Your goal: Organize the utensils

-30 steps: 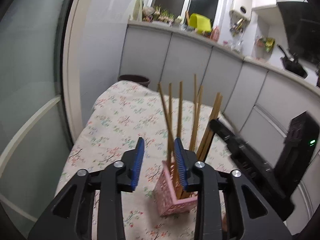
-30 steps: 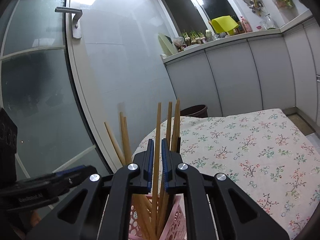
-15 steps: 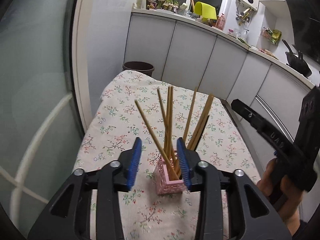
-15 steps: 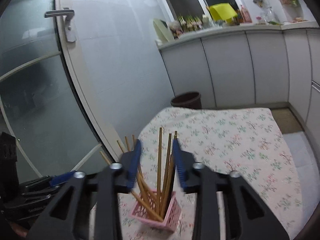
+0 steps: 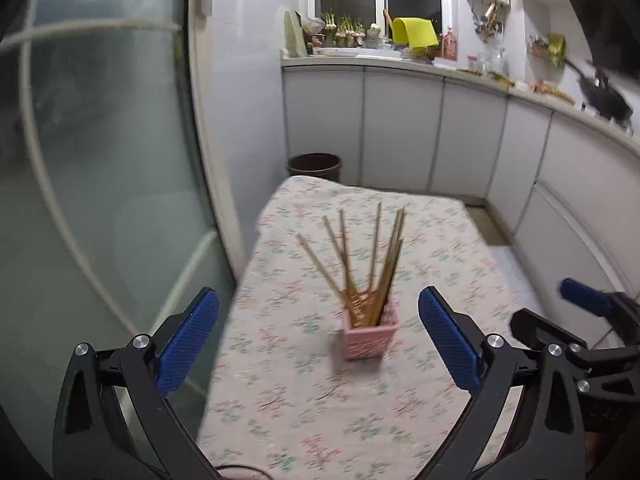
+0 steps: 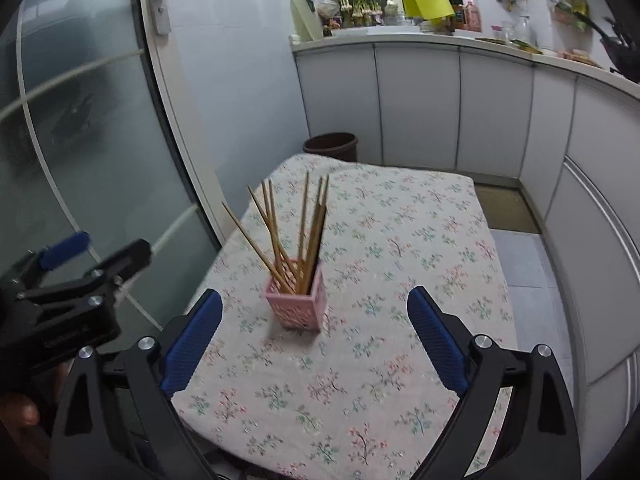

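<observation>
Both the left gripper (image 5: 318,334) and the right gripper (image 6: 314,338) have just been opened wide and drawn back from the chopsticks (image 6: 294,236), nothing being held between the jaws; the placing step is judged complete. The chopsticks are seen fanned upright in the pink holder (image 6: 298,306), at frame centre on the floral tablecloth (image 6: 420,264).

1. Chopsticks (image 6: 298,236): bundle of approx ten thin wooden sticks, upright, fanned out, lower ends inside holder.
2. Holder (image 6: 298,306): small pink lattice-sided square basket, upright on floral tablecloth, near left edge.
</observation>
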`<state>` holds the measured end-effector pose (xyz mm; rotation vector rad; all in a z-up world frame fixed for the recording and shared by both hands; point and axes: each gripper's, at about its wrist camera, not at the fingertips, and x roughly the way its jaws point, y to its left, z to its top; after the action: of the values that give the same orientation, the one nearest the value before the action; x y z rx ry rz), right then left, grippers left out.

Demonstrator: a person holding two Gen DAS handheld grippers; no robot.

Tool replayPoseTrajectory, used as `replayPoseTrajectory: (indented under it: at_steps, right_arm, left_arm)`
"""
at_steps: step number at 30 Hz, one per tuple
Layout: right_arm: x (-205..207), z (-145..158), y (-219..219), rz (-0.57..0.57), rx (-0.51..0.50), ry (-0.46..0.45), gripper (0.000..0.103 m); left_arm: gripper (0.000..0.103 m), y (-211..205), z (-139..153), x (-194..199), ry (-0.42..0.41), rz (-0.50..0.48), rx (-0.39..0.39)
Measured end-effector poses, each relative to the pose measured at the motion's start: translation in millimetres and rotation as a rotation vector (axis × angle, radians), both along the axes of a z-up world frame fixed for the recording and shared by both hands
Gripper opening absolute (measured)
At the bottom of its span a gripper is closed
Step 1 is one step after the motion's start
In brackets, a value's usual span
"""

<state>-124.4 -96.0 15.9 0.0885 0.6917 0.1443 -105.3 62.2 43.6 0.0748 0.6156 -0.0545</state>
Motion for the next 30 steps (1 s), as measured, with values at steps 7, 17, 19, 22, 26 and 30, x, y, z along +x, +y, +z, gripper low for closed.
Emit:
replayPoseTrajectory:
  at_steps: [7,17,19,22,26,30]
  right_arm:
    - [-3,-30,2,-0.029,-0.099,0.053,0.093]
    - [10,-39,3,-0.075,-0.113,0.099,0.093]
    - [9,-40,5,-0.069,-0.109,0.105,0.093]
    - [8,-41,11,-0.051,-0.126,0.108,0.093]
    - [6,-42,15,-0.042,-0.138,0.118,0.093]
    - [5,-42,14,-0.044,-0.137,0.122,0.093]
  left_arm:
    - [0.096,7,-18,-17,-0.004,0.050,0.037]
    - [0.096,12,-35,-15,0.053,0.033,0.016]
    - [0.096,12,-35,-14,0.053,0.035,0.010]
    - [0.096,11,-36,-14,0.057,0.035,0.011]
    - [0.096,11,-39,-12,0.072,0.029,0.012]
    - [0.096,9,-39,-12,0.073,0.027,0.018]
